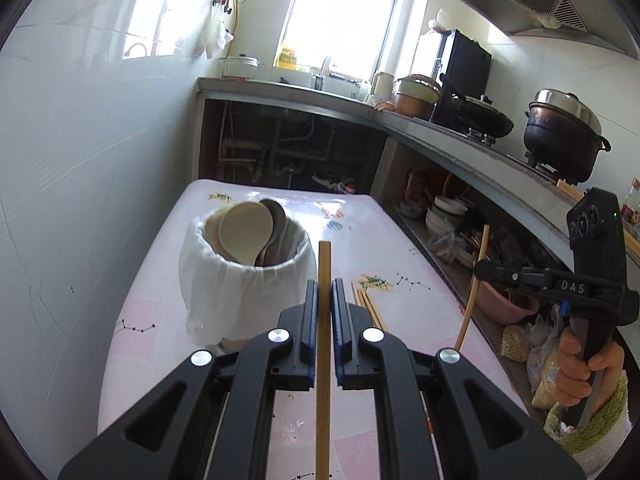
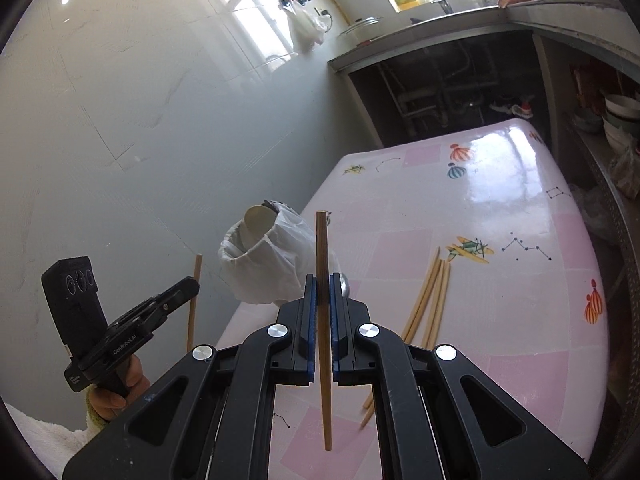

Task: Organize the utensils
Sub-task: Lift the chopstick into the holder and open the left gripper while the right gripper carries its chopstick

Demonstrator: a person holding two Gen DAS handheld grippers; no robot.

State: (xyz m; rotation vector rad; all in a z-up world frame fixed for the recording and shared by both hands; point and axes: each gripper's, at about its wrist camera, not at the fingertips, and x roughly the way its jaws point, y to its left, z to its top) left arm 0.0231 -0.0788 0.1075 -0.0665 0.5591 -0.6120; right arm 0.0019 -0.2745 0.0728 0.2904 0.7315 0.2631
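left wrist view: one chopstick [image 1: 323, 320] is clamped upright in the left gripper [image 1: 324, 300] above the pink table [image 1: 160, 320], beside a cloth-lined holder [image 1: 244, 276]; another chopstick [image 2: 323, 320] is pinched by the right gripper [image 2: 323, 300], loose chopsticks [image 2: 432, 300] lying nearby.

Matt wooden chopsticks [image 2: 430, 300] lie on the table's glossy pink plastic cover [image 2: 520, 200], beside a holder [image 1: 244, 276] wrapped in thin crinkled white plastic.

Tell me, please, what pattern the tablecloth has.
Pink-and-white checks with balloons and constellations on the tablecloth, clearest in the right wrist view.
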